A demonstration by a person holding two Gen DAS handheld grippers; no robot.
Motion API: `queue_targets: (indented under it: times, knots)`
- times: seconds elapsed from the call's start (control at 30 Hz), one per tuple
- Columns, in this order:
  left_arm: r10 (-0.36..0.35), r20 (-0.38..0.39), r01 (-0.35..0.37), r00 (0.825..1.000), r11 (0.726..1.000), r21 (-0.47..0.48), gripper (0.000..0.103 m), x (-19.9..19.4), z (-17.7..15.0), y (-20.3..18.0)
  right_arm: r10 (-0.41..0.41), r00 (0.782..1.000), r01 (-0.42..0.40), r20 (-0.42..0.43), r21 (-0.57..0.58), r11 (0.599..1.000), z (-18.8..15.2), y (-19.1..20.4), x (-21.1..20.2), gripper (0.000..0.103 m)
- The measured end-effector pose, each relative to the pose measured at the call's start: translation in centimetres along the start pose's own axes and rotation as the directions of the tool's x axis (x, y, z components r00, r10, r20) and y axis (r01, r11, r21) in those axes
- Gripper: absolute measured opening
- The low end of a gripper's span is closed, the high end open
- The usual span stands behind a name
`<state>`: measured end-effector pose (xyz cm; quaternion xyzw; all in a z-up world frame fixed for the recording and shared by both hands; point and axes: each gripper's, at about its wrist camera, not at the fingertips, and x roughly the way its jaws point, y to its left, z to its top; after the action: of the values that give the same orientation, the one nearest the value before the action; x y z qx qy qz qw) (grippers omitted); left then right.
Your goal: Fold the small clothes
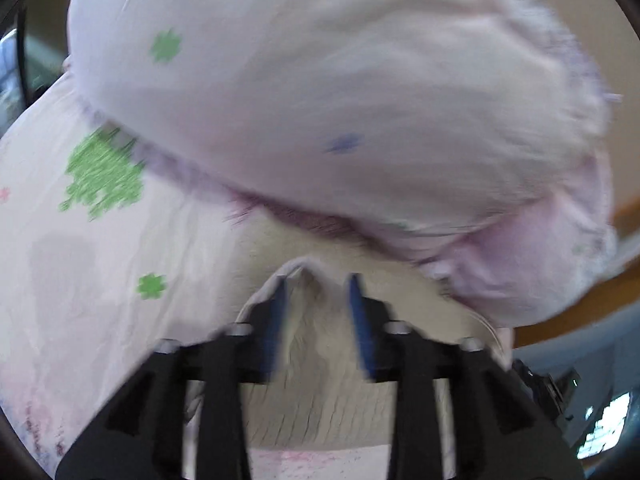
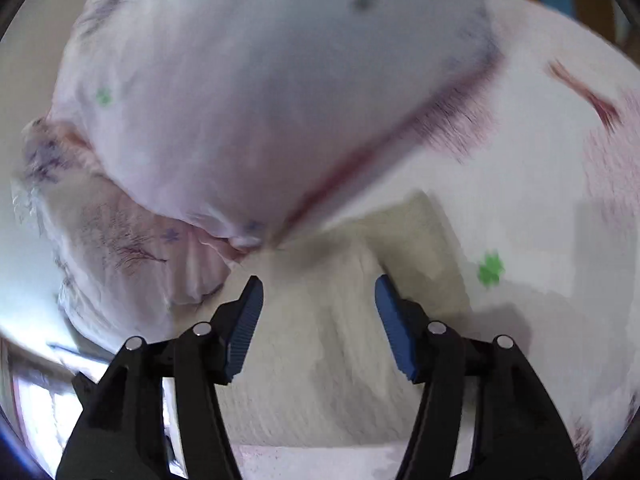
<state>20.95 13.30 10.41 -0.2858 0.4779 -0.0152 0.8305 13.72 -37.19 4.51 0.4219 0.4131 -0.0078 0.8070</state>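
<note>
two grippers, left gripper (image 1: pixel 318 280) pinching a fold of the off-white ribbed cloth (image 1: pixel 320 400), right gripper (image 2: pixel 319 282) spread wide over it, beside the pale flowered garment (image 1: pixel 320 80); both look thin, limp, light, so i'd grab hems.

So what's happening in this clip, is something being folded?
A person works a pale pink garment with small flower prints, using two hand-held grippers. The left hand-held gripper appears to pinch a bit of whitish cloth between nearly closed fingers, while the right hand-held gripper is open over similar cloth. The pink fabric is bunched and blurred, so the fold looks mid-motion, not finished.
</note>
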Motion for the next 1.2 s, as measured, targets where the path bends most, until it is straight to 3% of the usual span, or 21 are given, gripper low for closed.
queue_targets:
  times: [0.03, 0.1, 0.27, 0.43, 0.53, 0.6, 0.67, 0.73, 0.87, 0.97, 1.0, 1.13, 1.2]
  knots:
    - [0.014, 0.001, -0.014, 1.0, 1.0, 0.016, 0.051, 0.0, -0.1, 0.6, 0.012, 1.0, -0.012, -0.011, 0.001, 1.0, -0.9, -0.6, 0.0, 0.059]
    - [0.032, -0.015, -0.031, 0.999, 0.997, 0.067, 0.055, 0.3, -0.9, 2.0, -0.039, 0.999, 0.038, -0.03, -0.053, 0.998, -2.7, -1.6, -0.2, 0.059]
    - [0.05, -0.18, -0.038, 0.982, 0.997, 0.073, 0.055, 4.1, -1.9, 4.8, -0.039, 0.996, 0.04, -0.074, 0.004, 0.999, -5.1, -4.2, -0.3, 0.059]
    - [0.049, -0.223, -0.032, 0.974, 0.997, 0.076, 0.056, 6.8, -1.9, 5.1, -0.043, 0.995, 0.04, -0.089, -0.034, 0.999, -5.7, -3.9, -1.3, 0.059]
    - [-0.014, -0.207, 0.024, 0.978, 0.998, 0.05, 0.055, 7.3, -1.8, 5.1, -0.046, 0.994, 0.039, -0.1, -0.067, 0.997, -5.8, -3.0, -1.5, 0.059]
    - [-0.064, -0.202, 0.072, 0.977, 0.997, 0.032, 0.047, 7.7, -2.0, 5.1, -0.049, 0.992, 0.041, -0.113, -0.08, 0.996, -6.4, -2.8, -1.7, 0.059]
    - [-0.077, -0.201, 0.082, 0.977, 0.997, 0.018, 0.028, 8.0, -2.3, 5.2, -0.051, 0.991, 0.042, -0.124, -0.076, 0.996, -6.6, -3.2, -1.7, 0.059]
    - [-0.137, -0.202, 0.13, 0.97, 0.99, -0.046, 0.017, 8.1, -2.7, 5.7, -0.058, 0.99, 0.05, -0.132, -0.066, 0.997, -6.7, -3.8, -1.8, 0.059]
    - [-0.241, -0.185, 0.24, 0.953, 0.97, -0.033, 0.013, 6.0, -2.6, 3.5, -0.062, 0.989, 0.056, -0.131, -0.05, 0.997, -6.8, -4.9, -2.5, 0.059]
    - [-0.334, -0.187, 0.345, 0.924, 0.938, 0.031, 0.013, 3.8, -2.7, -1.8, -0.058, 0.992, 0.053, -0.114, -0.039, 0.998, -6.8, -5.9, -3.7, 0.059]
    - [-0.378, -0.198, 0.395, 0.904, 0.917, 0.05, 0.013, 3.4, -2.9, -4.4, -0.058, 0.993, 0.055, -0.107, -0.035, 0.998, -6.8, -6.2, -4.0, 0.059]
    - [-0.533, -0.304, 0.575, 0.79, 0.816, 0.064, 0.013, 4.9, -5.7, -16.1, -0.066, 0.997, 0.067, -0.051, 0.016, 0.998, -6.5, -8.5, -6.5, 0.059]
    - [-0.554, -0.359, 0.599, 0.752, 0.801, 0.02, 0.015, 7.8, -7.8, -21.1, -0.077, 0.997, 0.078, -0.031, 0.04, 0.996, -6.1, -9.7, -7.5, 0.059]
